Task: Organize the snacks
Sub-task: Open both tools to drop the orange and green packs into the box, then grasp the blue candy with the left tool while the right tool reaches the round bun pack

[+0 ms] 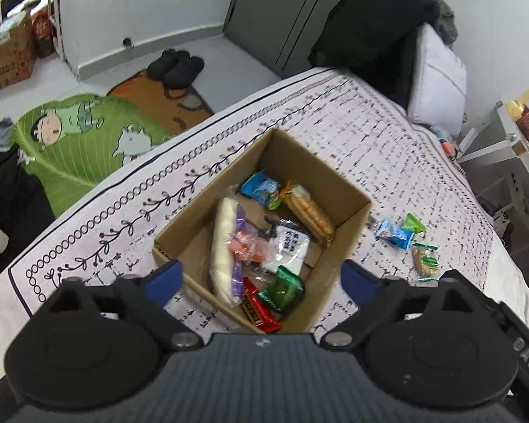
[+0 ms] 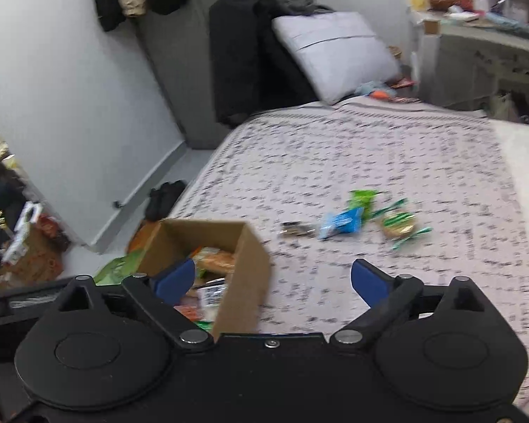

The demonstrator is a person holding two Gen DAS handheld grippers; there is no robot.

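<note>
Both tools are spread wide and empty; steer the right tool (image 2: 273, 278) over the blue packet (image 2: 342, 224) on the bed (image 2: 335, 148); close squarely; deposit into the box (image 2: 243, 282).

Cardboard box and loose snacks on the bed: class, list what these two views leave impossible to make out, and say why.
- Cardboard box contents, right wrist view: mostly hidden by its near wall and the right gripper.
- Loose snacks, right wrist view: motion blur makes labels unreadable.
- Box floor, left wrist view: largely covered by piled packets.
- Small packets beside the box, left wrist view: print too small to read.
</note>
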